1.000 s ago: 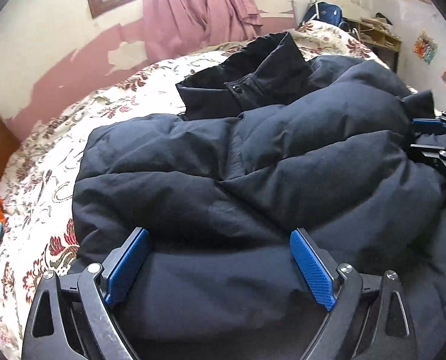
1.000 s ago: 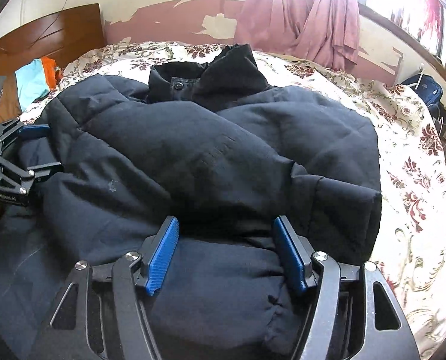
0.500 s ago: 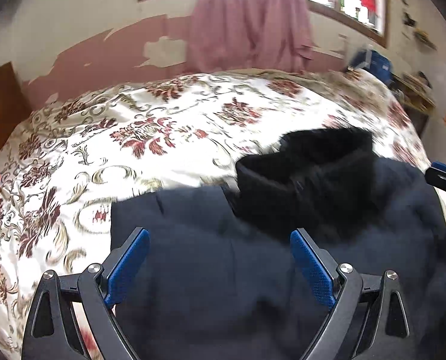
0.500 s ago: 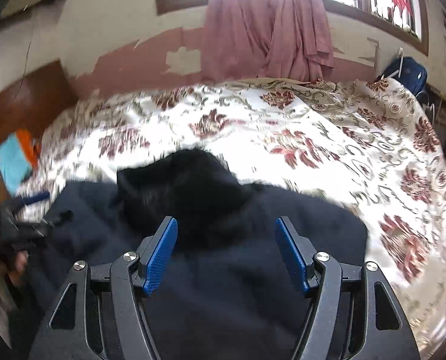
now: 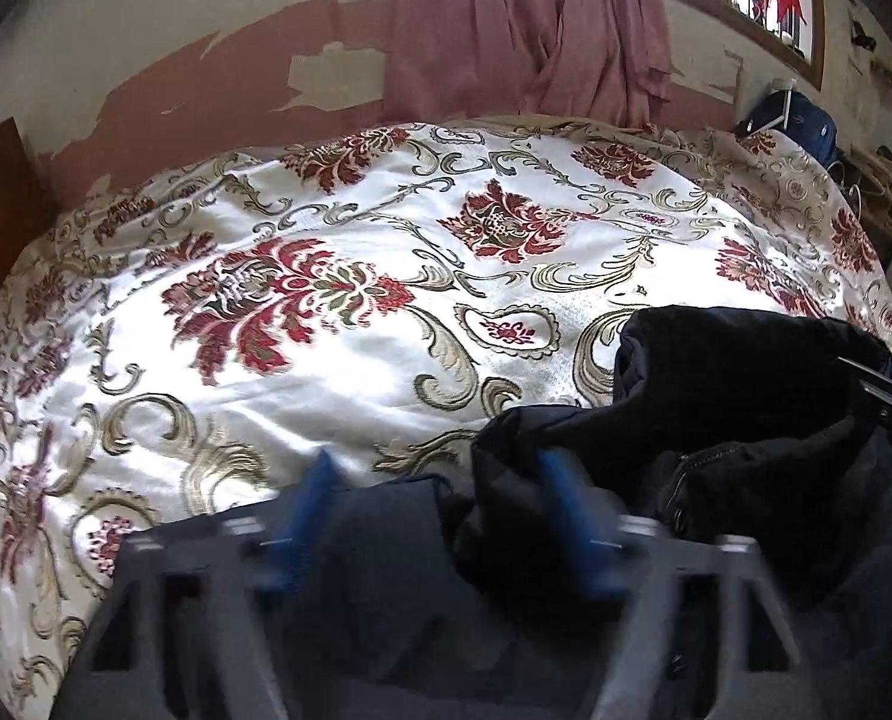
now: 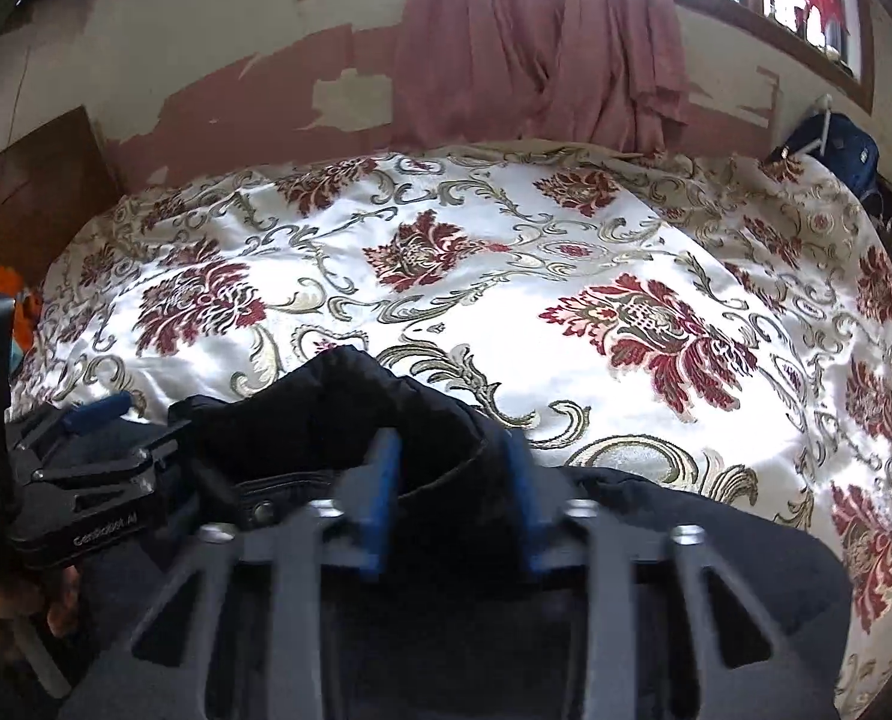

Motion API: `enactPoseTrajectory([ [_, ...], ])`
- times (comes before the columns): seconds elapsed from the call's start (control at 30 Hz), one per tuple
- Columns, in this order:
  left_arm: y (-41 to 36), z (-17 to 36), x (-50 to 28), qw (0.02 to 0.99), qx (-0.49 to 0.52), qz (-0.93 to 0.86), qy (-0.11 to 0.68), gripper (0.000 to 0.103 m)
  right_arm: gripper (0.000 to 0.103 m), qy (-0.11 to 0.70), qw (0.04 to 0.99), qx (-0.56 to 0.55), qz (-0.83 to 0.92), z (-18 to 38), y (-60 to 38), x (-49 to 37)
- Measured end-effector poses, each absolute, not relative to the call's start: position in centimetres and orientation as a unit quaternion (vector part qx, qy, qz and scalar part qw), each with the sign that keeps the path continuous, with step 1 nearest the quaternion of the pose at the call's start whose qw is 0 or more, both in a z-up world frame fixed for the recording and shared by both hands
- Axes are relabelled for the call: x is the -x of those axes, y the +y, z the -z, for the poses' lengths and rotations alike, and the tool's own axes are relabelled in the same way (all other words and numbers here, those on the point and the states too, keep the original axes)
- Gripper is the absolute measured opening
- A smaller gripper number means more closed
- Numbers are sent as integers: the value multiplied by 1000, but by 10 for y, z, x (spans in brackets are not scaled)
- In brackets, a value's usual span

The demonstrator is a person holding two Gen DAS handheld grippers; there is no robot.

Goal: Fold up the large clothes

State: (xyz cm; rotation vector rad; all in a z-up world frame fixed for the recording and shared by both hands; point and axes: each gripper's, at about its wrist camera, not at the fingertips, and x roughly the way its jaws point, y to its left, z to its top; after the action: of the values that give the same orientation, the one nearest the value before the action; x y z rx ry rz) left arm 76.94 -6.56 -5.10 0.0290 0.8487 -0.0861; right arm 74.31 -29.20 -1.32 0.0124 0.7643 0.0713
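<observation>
A dark puffy jacket lies on the flowered bedspread, with its collar end toward the far wall. My left gripper is at the jacket's shoulder edge. Its jaws are closing, and a lump of jacket fabric fills the gap from pad to pad. In the right wrist view my right gripper is at the raised collar of the jacket. Its jaws are also closing, with collar fabric pressed between the blue pads. The left gripper shows at the left edge with a hand below it.
The bedspread stretches bare beyond the collar to a peeling wall with a pink curtain. A wooden headboard and orange and teal cloth are at the left. A blue bag sits at the far right.
Both grippers have travelled forward over the jacket from its lower part to the collar end. Their jaws, wide apart before, have narrowed onto jacket fabric.
</observation>
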Motion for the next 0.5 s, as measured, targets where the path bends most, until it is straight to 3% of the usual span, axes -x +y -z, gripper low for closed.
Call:
enactPoseTrajectory([
  [0.03,-66,52,-769,909,-5,52,414,22,19,371,928,-1,-37,14,-293,-739],
  [0.07,-66,52,-768,907,7,69,414,10,17,372,928,5,-40,14,-294,-735],
  [0.1,-65,49,-763,910,13,77,408,6,15,372,927,10,-43,13,-296,-730],
  [0.5,-30,18,-683,920,10,90,381,4,5,368,923,82,-71,2,-328,-649],
])
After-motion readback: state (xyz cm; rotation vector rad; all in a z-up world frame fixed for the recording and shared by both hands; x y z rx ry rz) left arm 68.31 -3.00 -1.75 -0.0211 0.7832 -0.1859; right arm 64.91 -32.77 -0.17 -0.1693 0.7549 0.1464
